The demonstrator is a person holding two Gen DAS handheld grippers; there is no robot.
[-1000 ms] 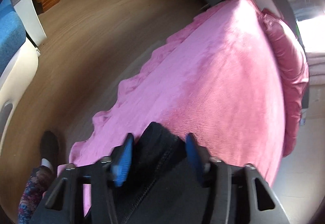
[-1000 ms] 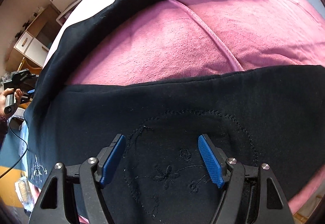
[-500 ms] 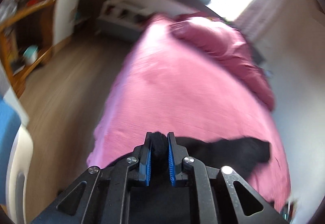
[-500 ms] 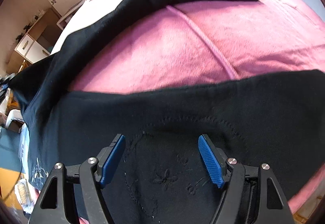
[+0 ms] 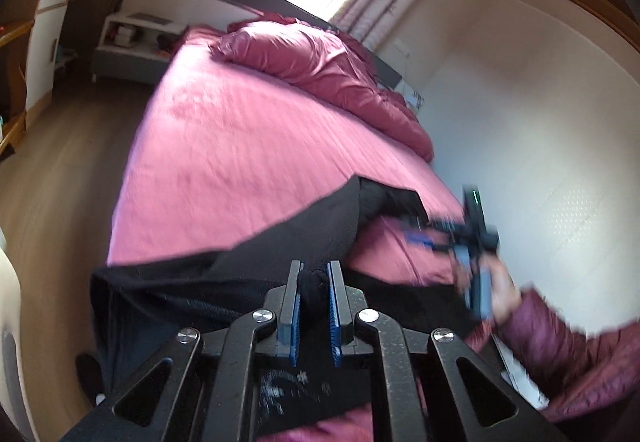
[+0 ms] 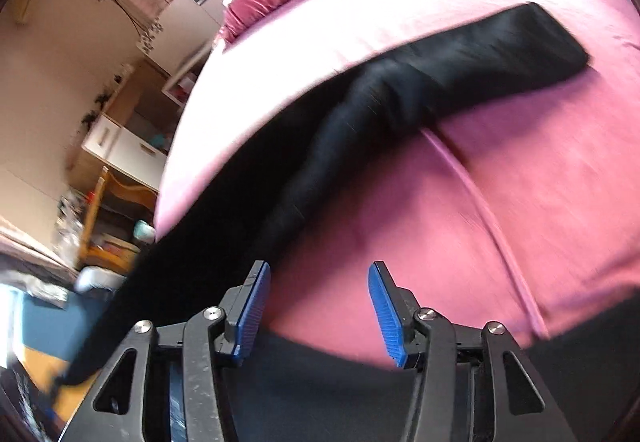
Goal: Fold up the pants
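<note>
Black pants (image 5: 280, 254) lie across the near end of a pink bed (image 5: 240, 145). My left gripper (image 5: 316, 270) is lifted above the bed, its jaws closing on a bunched fold of the black fabric, which fills the narrow gap between the pads. In the right wrist view one pant leg (image 6: 460, 69) runs from the upper right down to the lower left. My right gripper (image 6: 320, 274) hovers over the pink sheet with its jaws closing. Its pads stand apart and press on nothing, and black cloth (image 6: 320, 394) lies under their base. The right gripper (image 5: 416, 238) also shows, blurred, in the left wrist view.
A bunched pink duvet (image 5: 320, 69) sits at the head of the bed. A white wall (image 5: 540, 141) runs along the bed's right side, wood floor (image 5: 60, 181) along its left. White cabinets (image 6: 120, 145) and a wooden chair (image 6: 100, 209) stand beyond. A hand in a maroon sleeve (image 5: 560, 354) holds the right gripper.
My left gripper shut on the pants' edge, rose and rolled, pulling fabric across the bed. My right gripper lifted off the embroidered cloth and its jaws narrowed.
</note>
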